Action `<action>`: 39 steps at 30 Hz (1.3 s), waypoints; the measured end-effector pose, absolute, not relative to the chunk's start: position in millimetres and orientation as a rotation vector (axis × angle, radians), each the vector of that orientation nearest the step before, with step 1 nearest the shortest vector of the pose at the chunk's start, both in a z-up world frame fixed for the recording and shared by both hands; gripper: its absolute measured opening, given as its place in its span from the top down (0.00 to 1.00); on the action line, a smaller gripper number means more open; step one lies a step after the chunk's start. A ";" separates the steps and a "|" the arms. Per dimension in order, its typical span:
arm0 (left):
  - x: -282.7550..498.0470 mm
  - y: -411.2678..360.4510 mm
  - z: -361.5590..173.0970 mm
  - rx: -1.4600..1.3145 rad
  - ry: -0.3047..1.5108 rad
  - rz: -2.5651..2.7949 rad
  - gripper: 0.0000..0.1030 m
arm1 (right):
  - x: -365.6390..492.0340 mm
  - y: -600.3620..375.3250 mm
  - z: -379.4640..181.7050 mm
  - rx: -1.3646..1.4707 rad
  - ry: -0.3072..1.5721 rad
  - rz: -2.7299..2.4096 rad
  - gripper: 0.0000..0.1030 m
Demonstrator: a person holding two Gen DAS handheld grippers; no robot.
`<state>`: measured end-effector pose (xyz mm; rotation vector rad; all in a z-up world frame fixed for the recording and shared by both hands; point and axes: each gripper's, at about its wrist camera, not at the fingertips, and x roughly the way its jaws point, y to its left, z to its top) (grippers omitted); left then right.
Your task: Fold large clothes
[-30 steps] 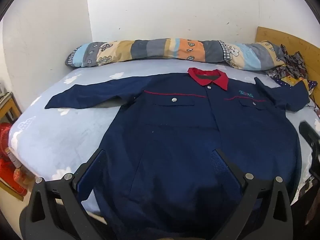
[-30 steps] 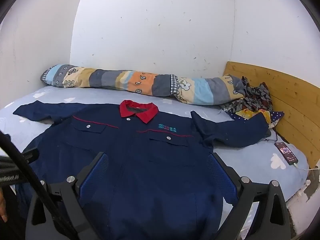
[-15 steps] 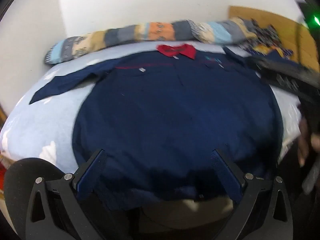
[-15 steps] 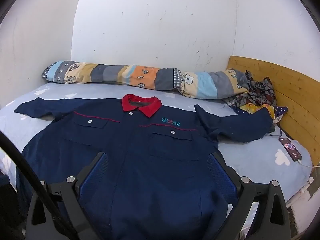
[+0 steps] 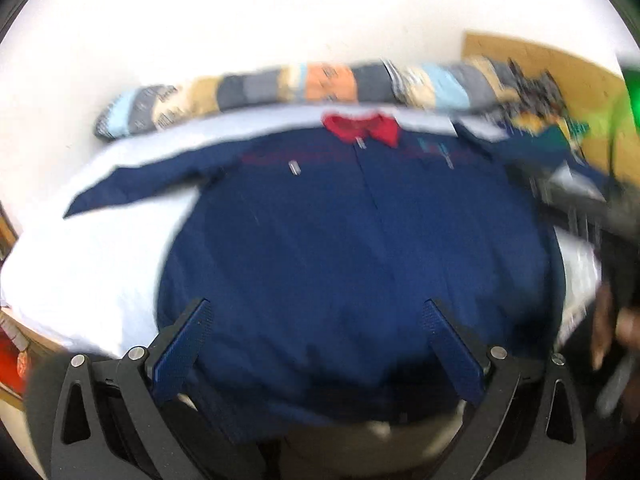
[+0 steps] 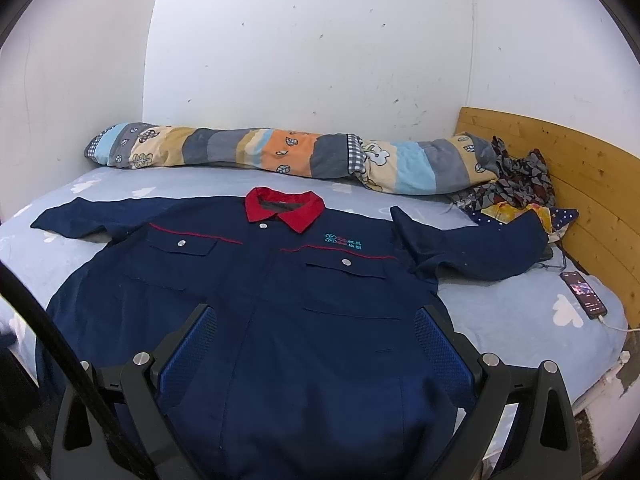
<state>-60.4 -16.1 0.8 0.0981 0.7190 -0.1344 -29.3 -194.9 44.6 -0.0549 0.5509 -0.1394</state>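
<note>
My left claw (image 5: 316, 312) has swung up over the hem since a second ago, its view now smeared; my right claw (image 6: 316, 316) has barely shifted. Both gape wide, holding nothing. The navy work jacket (image 6: 280, 300) lies flat on the bed (image 6: 520, 312), red collar (image 6: 284, 212) at twelve o'clock, unfolded, so folding hasn't begun

- One navy work jacket (image 6: 280, 320) spread on the bed, with one red collar (image 6: 285, 209), two chest pockets, three silver snaps.
- One long patchwork bolster (image 6: 280, 152) behind the jacket, against the wall.
- One heap of patterned cloth (image 6: 516, 184) right of the jacket, by the headboard.
- One phone (image 6: 583, 289) right of the jacket's sleeve.
- Two grippers: left (image 5: 318, 346), right (image 6: 316, 346), jaws spread.
</note>
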 end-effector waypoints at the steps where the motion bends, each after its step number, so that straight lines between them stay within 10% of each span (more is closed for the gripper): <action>1: -53.6 -13.8 9.2 0.096 0.703 -0.112 0.00 | -29.7 -195.3 45.1 -0.054 0.549 -0.141 0.02; 39: 38.5 -6.1 2.5 0.052 0.711 -0.035 0.00 | 1.4 -205.6 23.8 -0.046 0.675 -0.183 0.02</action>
